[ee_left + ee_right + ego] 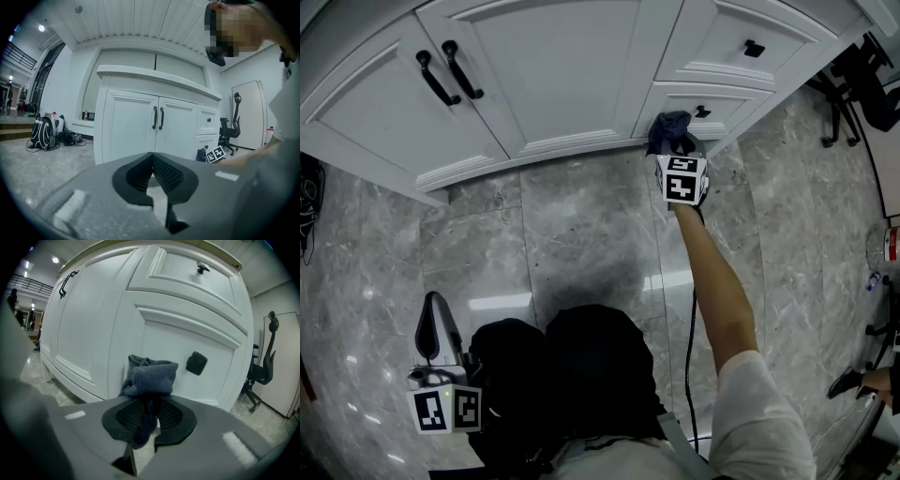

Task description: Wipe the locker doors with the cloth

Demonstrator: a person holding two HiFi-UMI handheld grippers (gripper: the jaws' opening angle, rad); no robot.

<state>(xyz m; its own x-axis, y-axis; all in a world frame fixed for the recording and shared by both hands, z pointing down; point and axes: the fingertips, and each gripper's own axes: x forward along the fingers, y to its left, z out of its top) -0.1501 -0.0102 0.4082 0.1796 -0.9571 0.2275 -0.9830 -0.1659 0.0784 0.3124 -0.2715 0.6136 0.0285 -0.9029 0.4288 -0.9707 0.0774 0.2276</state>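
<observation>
- Two tools at work, one in each hand, before a white locker on a grey marble floor.
- At 1 o'clock from the person's head in the head view: the right tool, out at the end of a stretched bare arm, marker cube uppermost.
- Clamped narrow on the cloth (dark blue, knitted by the look of it), one tail hanging down between the jaws, the bulk bunched ahead of the tips.
- Bunched up against the lower drawer front, on the left part of its frame.
- Close at 3 o'clock of the cloth, though apart from it: a square black knob.
- From above, placed at the bottom left corner of that front, just over the plinth.
- At 8 o'clock from the head: the left tool, held low beside the person's dark legs, well apart from the locker.
- Shut tip to tip, with nothing gripped.
- Aimed at the double doors, with two black bar handles side by side at the centre seam.
- Further off in the left gripper view: a black office chair at 3 o'clock by the wall, a backpack and cables at 9 o'clock on the floor.
</observation>
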